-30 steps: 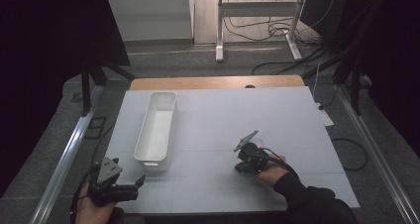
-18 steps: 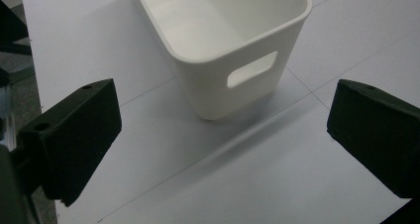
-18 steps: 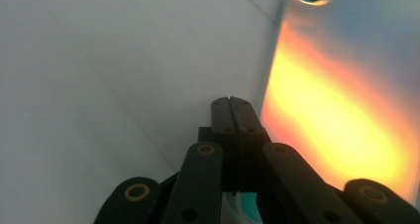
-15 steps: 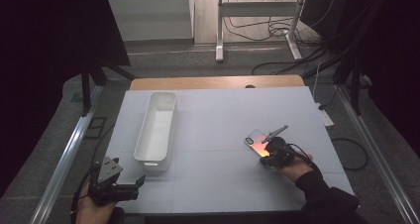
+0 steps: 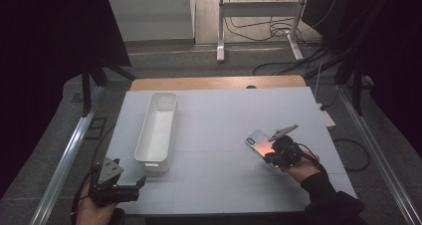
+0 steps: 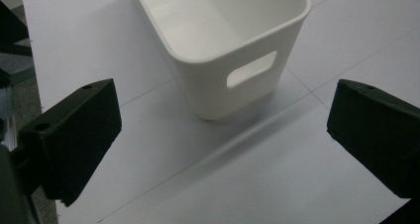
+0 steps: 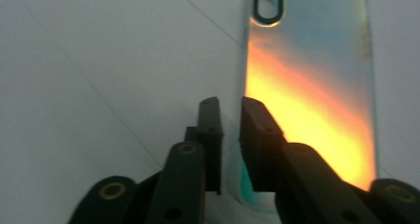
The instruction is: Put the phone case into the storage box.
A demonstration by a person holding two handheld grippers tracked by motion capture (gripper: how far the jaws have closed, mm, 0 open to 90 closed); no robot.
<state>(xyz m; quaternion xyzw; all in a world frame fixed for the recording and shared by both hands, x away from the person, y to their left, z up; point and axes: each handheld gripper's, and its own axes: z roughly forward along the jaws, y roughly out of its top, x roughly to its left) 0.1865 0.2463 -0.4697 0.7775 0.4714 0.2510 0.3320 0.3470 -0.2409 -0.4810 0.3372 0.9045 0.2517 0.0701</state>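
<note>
An iridescent phone case (image 5: 258, 141) lies flat on the white table (image 5: 224, 110) at the right, glowing orange, with its camera hole at the far end (image 7: 307, 85). My right gripper (image 5: 268, 154) sits at the case's near end. Its jaws have just been opening and stand a narrow gap apart (image 7: 230, 112). The case's near left edge runs between and under them, and the pads do not press on it. My left gripper (image 5: 138, 187) rests at the table's near left corner, jaws wide open (image 6: 223, 92), facing the end wall of a white bin (image 6: 247, 75).
The long white bin (image 5: 149, 161) stands lengthwise on the left half of the table, nothing visible inside it. A wooden strip (image 5: 214, 82) borders the table's far edge. Metal rails run along both sides, and cables lie on the floor beyond.
The right gripper has moved to the right across the table with the phone case. Its jaws now show a small gap. The left gripper has stayed put.
</note>
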